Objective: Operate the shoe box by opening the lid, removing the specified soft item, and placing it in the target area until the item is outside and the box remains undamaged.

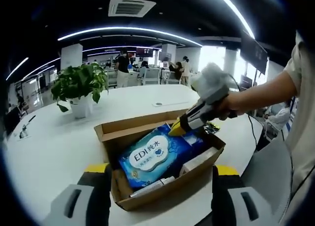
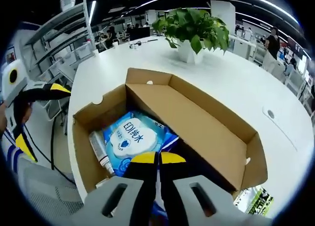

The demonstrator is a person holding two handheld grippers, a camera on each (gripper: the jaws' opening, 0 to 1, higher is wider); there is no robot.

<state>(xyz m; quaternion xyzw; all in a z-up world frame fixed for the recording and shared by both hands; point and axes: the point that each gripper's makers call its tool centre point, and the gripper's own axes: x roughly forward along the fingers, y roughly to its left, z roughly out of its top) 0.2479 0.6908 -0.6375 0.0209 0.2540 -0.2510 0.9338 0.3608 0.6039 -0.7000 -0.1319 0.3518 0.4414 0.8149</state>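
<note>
The right gripper [image 2: 158,158] is lowered into the open box [image 2: 197,122], its yellow-tipped jaws pressed together over the edge of the blue wipes pack [image 2: 132,137]. Whether a fold of the pack's wrapper is pinched between them cannot be told; the tips meet right at the pack's near edge. In the left gripper view the same gripper [image 1: 178,127] is seen reaching down from the person's hand [image 1: 224,108] onto the pack's far corner.

The left gripper [image 1: 160,174] is spread wide, a jaw on either side of the box's near end, apparently so that the box is steadied while the pack is drawn out.

The pack [image 1: 157,157], the soft item, lies flat inside the box, beside a small bottle [image 2: 100,152] along one wall. The lid [image 2: 192,113] is folded back and up, clear of the opening.

The box rests on a white table [image 1: 49,142], with a potted plant [image 1: 78,88] well apart.
</note>
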